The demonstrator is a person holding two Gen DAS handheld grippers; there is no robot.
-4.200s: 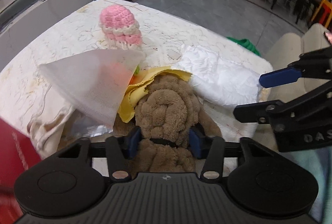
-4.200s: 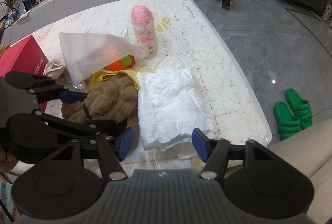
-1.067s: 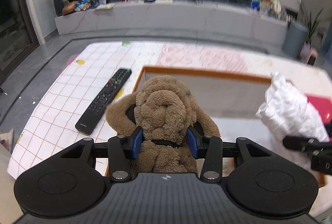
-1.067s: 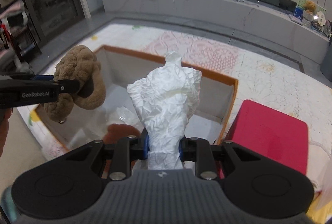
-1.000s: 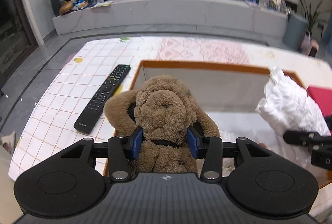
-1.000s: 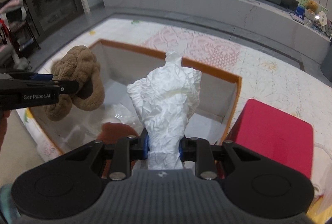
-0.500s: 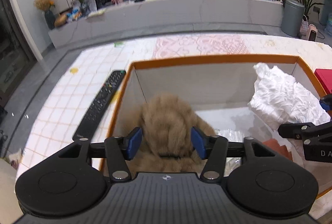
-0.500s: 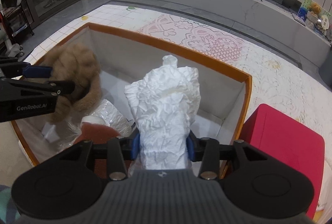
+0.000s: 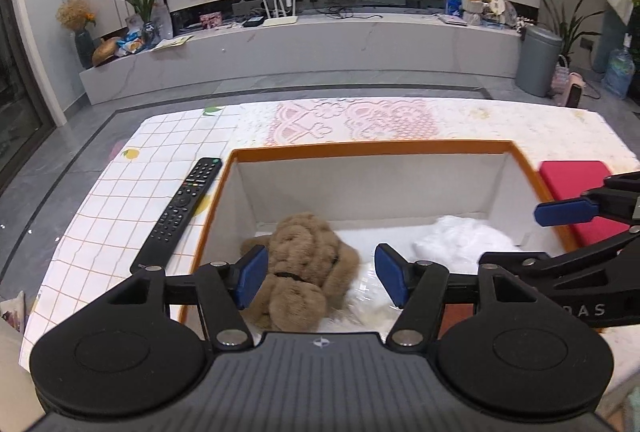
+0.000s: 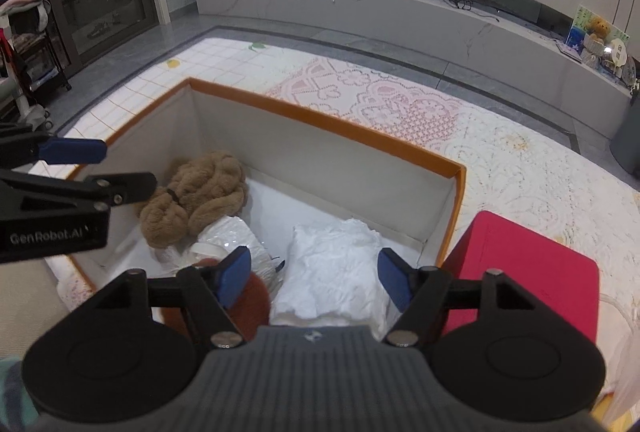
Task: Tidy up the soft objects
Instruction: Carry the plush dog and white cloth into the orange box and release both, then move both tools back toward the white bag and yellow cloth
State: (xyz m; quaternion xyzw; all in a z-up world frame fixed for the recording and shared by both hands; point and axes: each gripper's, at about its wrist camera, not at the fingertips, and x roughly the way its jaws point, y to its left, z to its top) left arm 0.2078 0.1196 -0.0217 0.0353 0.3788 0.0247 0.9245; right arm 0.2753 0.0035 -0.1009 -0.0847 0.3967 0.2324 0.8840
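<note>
A big orange-rimmed box (image 9: 372, 147) is sitting on the table, white inside. Down in it, the white crinkly bundle (image 10: 336, 268) is lying at the right and the brown plush toy (image 9: 308, 264) at the left, well apart. The left gripper (image 9: 320, 274) and the right gripper (image 10: 314, 280) are each hovering above the box, jaws spread wide, gripping nothing. A black remote (image 9: 178, 210) is lying beside the box.
</note>
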